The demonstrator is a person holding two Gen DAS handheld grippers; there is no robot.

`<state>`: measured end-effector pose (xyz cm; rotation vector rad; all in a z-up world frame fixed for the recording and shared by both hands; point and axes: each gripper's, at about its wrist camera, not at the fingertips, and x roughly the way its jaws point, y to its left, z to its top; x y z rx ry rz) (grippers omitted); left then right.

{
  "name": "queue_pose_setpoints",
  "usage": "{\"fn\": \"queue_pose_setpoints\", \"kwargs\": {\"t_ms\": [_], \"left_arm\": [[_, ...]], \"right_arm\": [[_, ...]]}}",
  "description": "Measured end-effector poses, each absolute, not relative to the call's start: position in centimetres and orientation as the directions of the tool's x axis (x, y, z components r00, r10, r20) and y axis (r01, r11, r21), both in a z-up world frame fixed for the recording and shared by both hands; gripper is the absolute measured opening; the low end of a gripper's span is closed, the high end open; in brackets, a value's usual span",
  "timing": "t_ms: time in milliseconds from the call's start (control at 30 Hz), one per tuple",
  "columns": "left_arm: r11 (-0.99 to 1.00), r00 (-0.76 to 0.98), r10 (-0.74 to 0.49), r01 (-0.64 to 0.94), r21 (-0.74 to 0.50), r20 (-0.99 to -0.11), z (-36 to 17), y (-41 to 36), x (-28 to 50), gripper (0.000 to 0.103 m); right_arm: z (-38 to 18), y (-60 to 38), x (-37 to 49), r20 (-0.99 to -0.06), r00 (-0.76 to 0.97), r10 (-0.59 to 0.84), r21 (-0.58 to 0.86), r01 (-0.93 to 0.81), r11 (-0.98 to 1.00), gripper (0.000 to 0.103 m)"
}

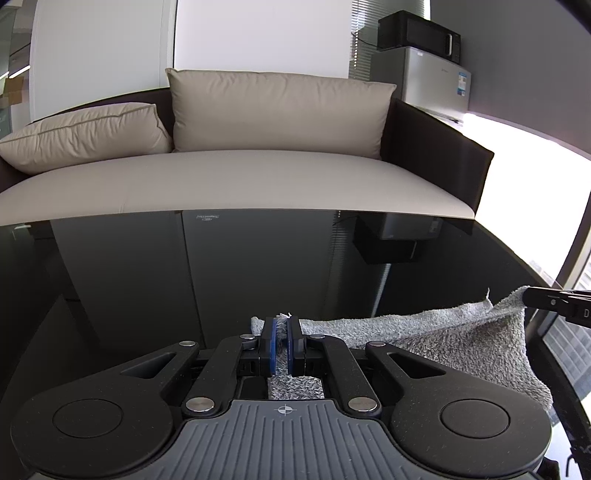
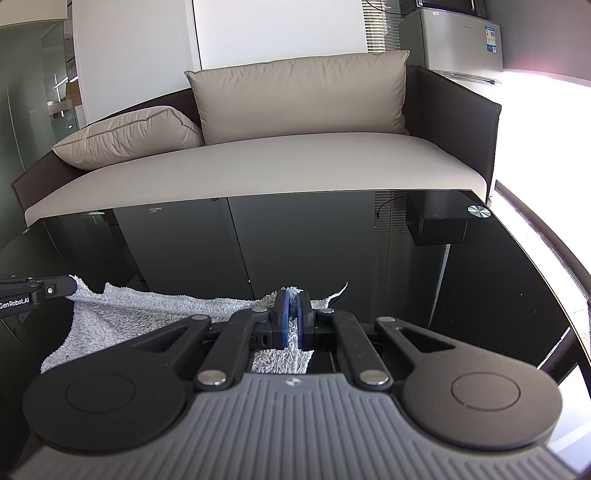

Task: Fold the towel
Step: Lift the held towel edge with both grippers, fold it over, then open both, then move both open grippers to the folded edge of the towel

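Note:
A grey terry towel (image 1: 443, 339) hangs stretched between both grippers, just above a black glass table (image 1: 147, 280). My left gripper (image 1: 282, 321) is shut on the towel's left corner, with cloth pinched between the blue pads. In the left wrist view the right gripper (image 1: 554, 302) enters from the right edge, clamped on the other corner. In the right wrist view my right gripper (image 2: 293, 295) is shut on the towel (image 2: 147, 310), which runs left to the left gripper (image 2: 37, 291). The towel's lower part droops toward me, partly hidden by the gripper bodies.
Beyond the glass table (image 2: 480, 280) stands a beige sofa (image 1: 240, 181) with two cushions and dark sides. A small fridge (image 1: 432, 81) with a black microwave (image 1: 417, 33) on top stands at the back right. A round metal fitting (image 2: 479, 210) sits at the table's far right corner.

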<state>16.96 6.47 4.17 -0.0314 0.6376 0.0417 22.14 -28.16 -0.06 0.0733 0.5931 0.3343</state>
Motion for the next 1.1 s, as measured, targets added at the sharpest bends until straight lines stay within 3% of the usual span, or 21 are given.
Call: {"fn": "queue_pose_setpoints", "kwargs": {"t_ms": [533,833,900,967,1100], "left_arm": [[0.998,0.782,0.051,-0.068,-0.005,-0.621,3.0,7.1,19.5,0.007],[0.991,0.79,0.106,-0.137,-0.004,-0.604,3.2,8.9,19.3,0.015],[0.991,0.79,0.104,-0.134,-0.004,-0.604,3.3,9.0,19.2,0.017],[0.992,0.791,0.103,-0.129,0.0,-0.603,3.4,9.0,19.1,0.017],[0.994,0.792,0.086,-0.106,0.002,-0.605,3.5,8.6,18.9,0.017]], "right_arm": [[-0.9,-27.8,24.4,-0.525,0.797,0.299,0.151,-0.259,0.954,0.004],[-1.3,-27.9,25.0,-0.498,0.824,0.271,0.144,-0.23,0.962,0.009],[-1.4,-27.9,25.1,-0.492,0.829,0.265,0.143,-0.224,0.964,0.03],[-1.5,-28.0,25.2,-0.486,0.835,0.259,0.141,-0.217,0.966,0.046],[-1.5,-28.2,24.8,-0.473,0.843,0.258,0.14,-0.217,0.966,0.047]]}}
